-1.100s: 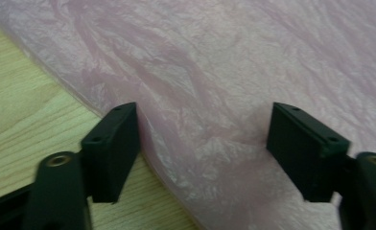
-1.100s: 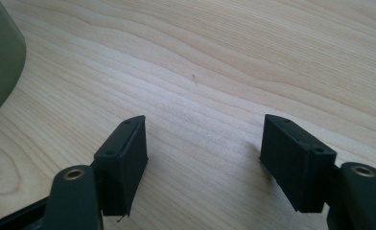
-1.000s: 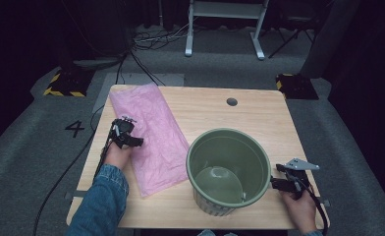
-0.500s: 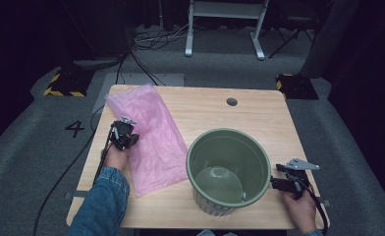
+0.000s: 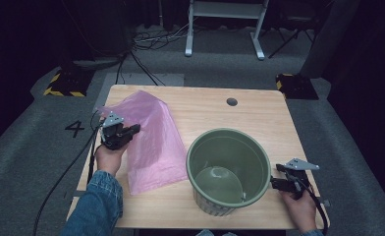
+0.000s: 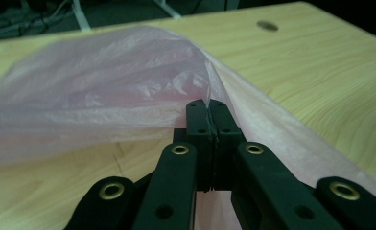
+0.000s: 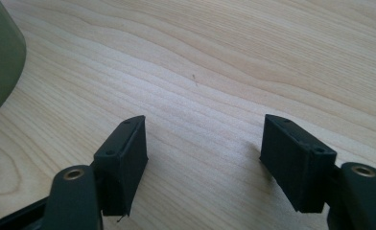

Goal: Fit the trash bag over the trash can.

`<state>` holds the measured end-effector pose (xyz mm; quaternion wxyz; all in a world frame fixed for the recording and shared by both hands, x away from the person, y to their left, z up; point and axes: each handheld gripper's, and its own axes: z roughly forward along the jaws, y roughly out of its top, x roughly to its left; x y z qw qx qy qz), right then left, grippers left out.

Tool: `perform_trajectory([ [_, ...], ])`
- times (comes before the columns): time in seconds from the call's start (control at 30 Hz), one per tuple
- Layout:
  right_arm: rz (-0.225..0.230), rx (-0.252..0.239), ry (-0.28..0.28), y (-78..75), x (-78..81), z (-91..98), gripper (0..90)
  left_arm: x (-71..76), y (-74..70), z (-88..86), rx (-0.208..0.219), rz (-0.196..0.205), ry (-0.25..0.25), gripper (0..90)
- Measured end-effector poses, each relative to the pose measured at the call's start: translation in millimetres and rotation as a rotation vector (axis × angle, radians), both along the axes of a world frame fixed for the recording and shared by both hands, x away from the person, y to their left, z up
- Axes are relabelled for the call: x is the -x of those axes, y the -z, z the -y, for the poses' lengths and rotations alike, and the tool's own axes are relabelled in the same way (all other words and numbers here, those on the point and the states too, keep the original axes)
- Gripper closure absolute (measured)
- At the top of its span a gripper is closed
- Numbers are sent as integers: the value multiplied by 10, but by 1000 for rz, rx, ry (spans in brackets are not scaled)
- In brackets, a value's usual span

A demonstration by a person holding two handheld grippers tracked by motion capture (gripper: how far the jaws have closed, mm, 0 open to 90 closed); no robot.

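Pinching the pink bag (image 6: 104,91) tight, the left gripper (image 5: 126,132) lifts its edge off the wooden table (image 5: 259,118). Beside the bag stands a green bucket (image 5: 228,169). Just past it, the right gripper (image 7: 203,163) rests wide open, holding nothing.

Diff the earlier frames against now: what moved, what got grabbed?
The left hand-held gripper has just closed on the near edge of the pink plastic bag and lifted it, so the film tents up off the table. The green bucket and the open right hand-held gripper stayed as they were.
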<state>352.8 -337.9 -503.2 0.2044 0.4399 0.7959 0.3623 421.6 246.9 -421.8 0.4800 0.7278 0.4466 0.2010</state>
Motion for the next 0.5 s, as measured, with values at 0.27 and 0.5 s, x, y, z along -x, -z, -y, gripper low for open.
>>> perform_trajectory([
  [0.27, -1, 0, -39, 0, 23, -41, 331, 93, -327, -12, 55, 71, 15, 888],
  [0.5, -2, 0, -116, 1, 60, -142, 332, 154, -593, -8, 47, 119, 16, 888],
])
